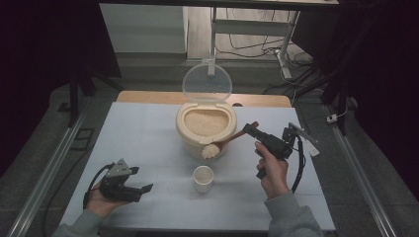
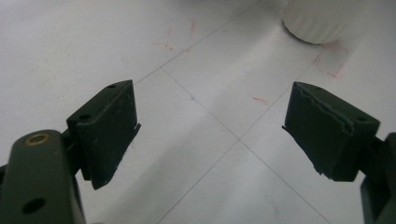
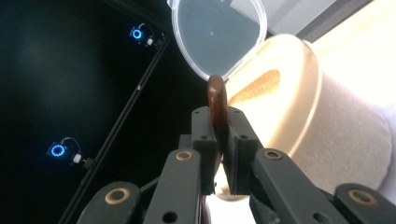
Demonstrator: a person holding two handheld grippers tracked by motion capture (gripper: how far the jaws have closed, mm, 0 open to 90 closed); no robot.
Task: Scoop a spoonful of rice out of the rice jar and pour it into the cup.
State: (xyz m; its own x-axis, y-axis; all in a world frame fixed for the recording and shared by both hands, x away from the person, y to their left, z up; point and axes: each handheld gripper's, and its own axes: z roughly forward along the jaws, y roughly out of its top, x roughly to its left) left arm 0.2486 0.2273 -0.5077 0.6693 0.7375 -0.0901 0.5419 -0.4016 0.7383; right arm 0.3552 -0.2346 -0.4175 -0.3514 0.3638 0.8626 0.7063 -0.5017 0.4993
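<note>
Right now your right gripper [image 1: 248, 129] is clamped on the wooden spoon [image 1: 228, 141], whose heaped rice hangs beside the rice bucket [image 1: 206, 129], above the table. Still left: tip it into the white cup [image 1: 203, 178]; your left gripper [image 1: 144, 189] rests agape, holding nothing.

You wore grey long sleeves [image 1: 291, 217], cuffs bunched at both wrists. Your left gripper [image 1: 129, 190] was matte black, capped by a grey three-cornered plate dotted with small marks, a black cable looping off behind it. Its jaw pads looked scuffed and chipped along the edges, with small screw holes and a brass-ringed pivot. Your right gripper [image 3: 223, 140] showed the same black links and brass-ringed holes.
</note>
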